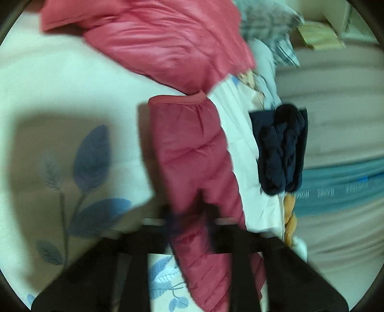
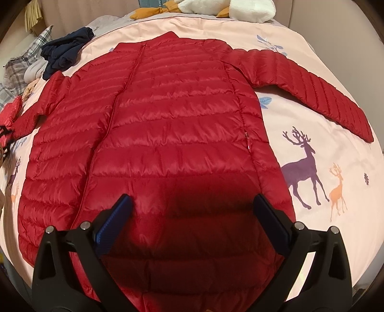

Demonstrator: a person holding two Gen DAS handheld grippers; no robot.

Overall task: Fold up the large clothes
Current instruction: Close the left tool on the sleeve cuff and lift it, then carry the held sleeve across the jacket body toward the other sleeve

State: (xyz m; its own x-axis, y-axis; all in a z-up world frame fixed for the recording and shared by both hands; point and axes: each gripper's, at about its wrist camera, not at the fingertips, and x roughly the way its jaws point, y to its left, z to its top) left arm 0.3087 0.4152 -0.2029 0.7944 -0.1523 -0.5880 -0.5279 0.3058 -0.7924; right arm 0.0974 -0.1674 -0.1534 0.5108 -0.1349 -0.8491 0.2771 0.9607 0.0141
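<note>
A red puffer jacket (image 2: 168, 120) lies flat and front up on the bed, zip closed. One sleeve (image 2: 312, 88) stretches out to the right. My right gripper (image 2: 193, 216) hovers open above the hem, its blue pads (image 2: 112, 225) wide apart with nothing between them. The left wrist view is blurred. There my left gripper (image 1: 192, 213) is shut on the other sleeve (image 1: 189, 148), which runs up from the fingers to its cuff. The jacket body (image 1: 148, 40) lies beyond.
A crumpled navy garment (image 2: 67, 50) lies by the jacket's shoulder, also visible as the navy garment (image 1: 280, 148) in the left wrist view. Plaid fabric (image 2: 21, 60) sits at the far left and a white plush toy (image 2: 240, 7) at the head. The bedsheet (image 2: 324, 148) is pink with deer prints.
</note>
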